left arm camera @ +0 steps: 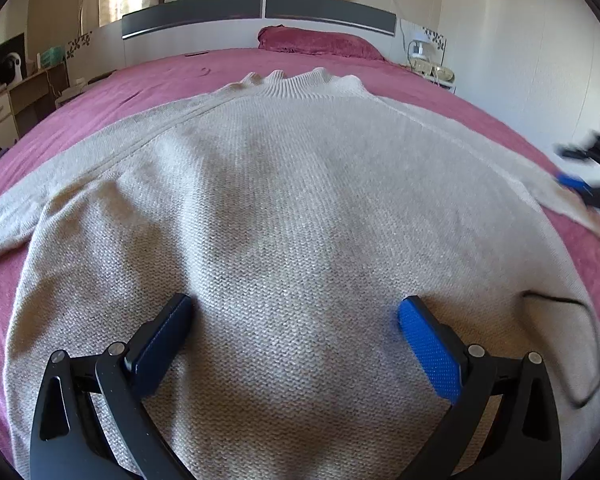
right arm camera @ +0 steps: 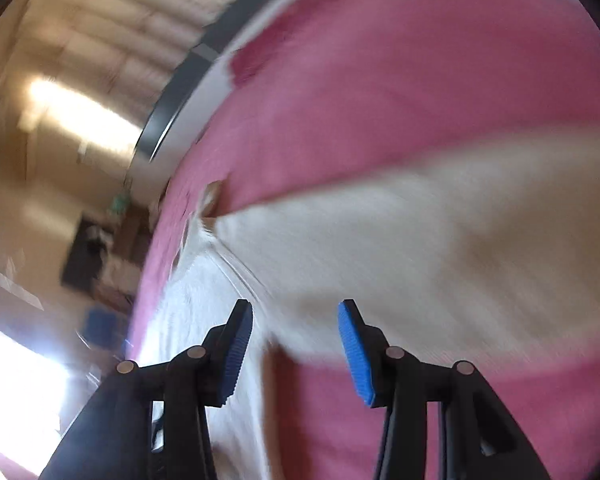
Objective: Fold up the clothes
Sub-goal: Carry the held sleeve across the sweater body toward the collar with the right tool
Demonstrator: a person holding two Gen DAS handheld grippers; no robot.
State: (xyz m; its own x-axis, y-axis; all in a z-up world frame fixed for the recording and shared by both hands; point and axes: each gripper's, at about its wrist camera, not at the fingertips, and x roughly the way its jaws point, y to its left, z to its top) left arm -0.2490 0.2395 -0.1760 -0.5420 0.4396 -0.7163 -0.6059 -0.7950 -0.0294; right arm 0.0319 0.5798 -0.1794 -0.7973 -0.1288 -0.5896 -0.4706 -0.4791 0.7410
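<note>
While the beige sweater [left arm camera: 284, 208] lies flat on the pink bed [left arm camera: 100, 92], we hold our left hand-held gripper [left arm camera: 296, 320] wide open above it. Our right hand-held gripper [right arm camera: 296, 320] hangs over a sleeve [right arm camera: 420, 248], jaws parted, nothing gripped.

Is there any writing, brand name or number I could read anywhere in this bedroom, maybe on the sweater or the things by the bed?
None can be read.
Sweater: plain knit, no label showing.
Bedside items: too small to read.
Headboard: no text.
Right wrist view: too blurred.
</note>
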